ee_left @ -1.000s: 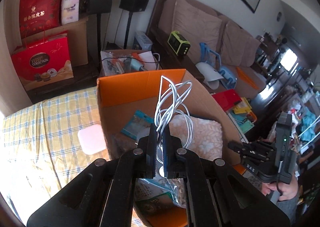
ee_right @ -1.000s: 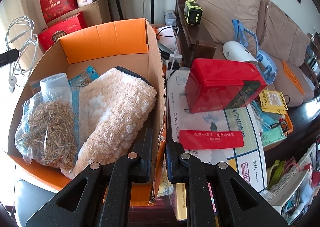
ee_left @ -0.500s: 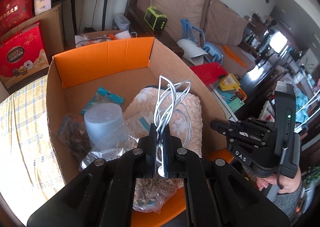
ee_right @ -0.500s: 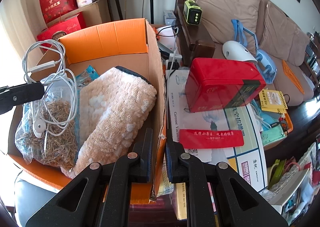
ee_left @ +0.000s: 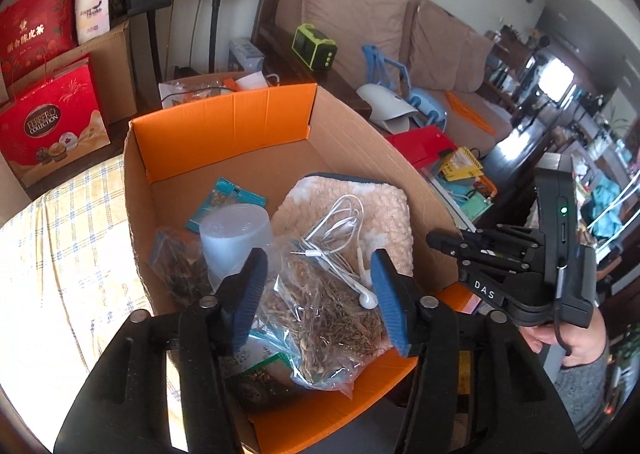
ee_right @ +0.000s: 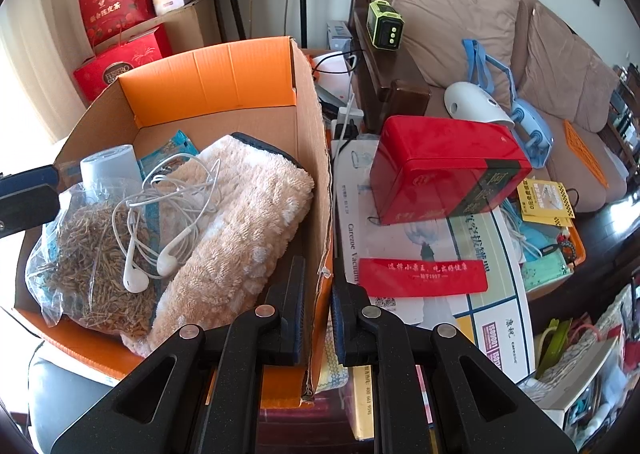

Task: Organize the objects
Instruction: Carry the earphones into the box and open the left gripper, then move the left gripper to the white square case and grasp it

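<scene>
Left wrist view: the left gripper [ee_left: 318, 286] hangs above the near end of an open cardboard box [ee_left: 224, 126], its blue-padded jaws spread wide and holding nothing. Below the gap between them, a tangle of white earphones [ee_left: 340, 242] lies inside the box, draped over a clear bag of dried herbs [ee_left: 328, 318] and touching the peach fluffy towel [ee_left: 380, 214] beside it. One earbud sits close to the right-hand pad without touching it. A pale plastic cup [ee_left: 236, 238] stands in the box beside the bag. The right gripper [ee_left: 436, 242] is held at the box's right wall.

Right wrist view: the right gripper [ee_right: 318, 306] has its jaws narrowed around the box's right wall [ee_right: 312, 182], one finger inside, one outside. The earphones [ee_right: 160, 214] lie well inside the box, across bag [ee_right: 88, 254] and towel [ee_right: 240, 222]. A red tin [ee_right: 444, 170] rests outside, right of the box.
</scene>
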Action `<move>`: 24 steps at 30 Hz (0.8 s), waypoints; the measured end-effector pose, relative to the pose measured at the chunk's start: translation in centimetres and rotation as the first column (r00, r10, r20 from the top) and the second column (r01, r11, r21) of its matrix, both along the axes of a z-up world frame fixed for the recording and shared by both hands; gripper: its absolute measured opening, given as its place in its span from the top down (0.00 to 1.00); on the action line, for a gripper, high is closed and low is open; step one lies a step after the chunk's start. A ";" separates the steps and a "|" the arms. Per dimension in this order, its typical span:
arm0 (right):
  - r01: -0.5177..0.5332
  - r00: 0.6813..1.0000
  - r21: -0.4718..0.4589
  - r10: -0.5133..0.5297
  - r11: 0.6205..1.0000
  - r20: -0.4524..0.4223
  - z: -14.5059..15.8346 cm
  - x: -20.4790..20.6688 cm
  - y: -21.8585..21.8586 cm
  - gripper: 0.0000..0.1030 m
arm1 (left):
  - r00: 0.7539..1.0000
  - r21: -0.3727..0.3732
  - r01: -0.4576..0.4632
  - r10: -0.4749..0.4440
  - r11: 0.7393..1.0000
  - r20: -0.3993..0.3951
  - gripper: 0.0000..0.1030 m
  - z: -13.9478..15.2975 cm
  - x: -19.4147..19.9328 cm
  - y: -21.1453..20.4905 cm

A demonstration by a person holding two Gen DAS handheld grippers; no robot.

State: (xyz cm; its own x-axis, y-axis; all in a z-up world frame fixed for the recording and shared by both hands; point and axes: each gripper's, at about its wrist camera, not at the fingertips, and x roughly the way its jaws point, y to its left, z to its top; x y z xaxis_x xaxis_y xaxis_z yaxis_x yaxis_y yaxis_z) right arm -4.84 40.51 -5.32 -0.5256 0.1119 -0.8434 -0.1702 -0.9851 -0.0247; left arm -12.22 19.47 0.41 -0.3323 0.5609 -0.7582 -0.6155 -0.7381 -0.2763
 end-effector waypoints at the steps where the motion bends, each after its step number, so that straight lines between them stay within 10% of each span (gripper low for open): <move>1: 0.000 1.000 0.000 0.000 1.000 0.000 0.0 0.0 0.0 0.89 | 1.000 0.012 -0.003 0.003 1.000 0.001 0.49 0.3 -0.2 -0.4; 14: 0.000 1.000 0.002 0.000 1.000 0.000 0.0 0.0 0.0 0.89 | 0.985 0.018 -0.158 0.159 0.987 -0.062 0.36 2.1 -3.2 -6.7; 19: 0.000 1.000 0.004 0.000 1.000 -0.001 0.0 0.0 0.0 0.89 | 0.939 -0.088 -0.322 0.306 0.943 -0.156 0.36 1.2 -5.0 -9.6; 24: 0.002 1.000 0.003 -0.002 1.000 0.000 -0.1 0.0 0.1 0.88 | 0.913 -0.089 -0.406 0.401 0.909 -0.074 0.29 -1.2 -7.6 -12.9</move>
State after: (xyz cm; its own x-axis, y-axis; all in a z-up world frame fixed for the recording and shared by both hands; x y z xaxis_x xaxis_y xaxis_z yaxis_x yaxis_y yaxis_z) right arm -4.81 40.61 -5.42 -0.5254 0.1153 -0.8430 -0.1723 -0.9847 -0.0273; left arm -19.87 6.54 -0.76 -0.5558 0.2926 -0.7781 -0.2709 -0.9487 -0.1632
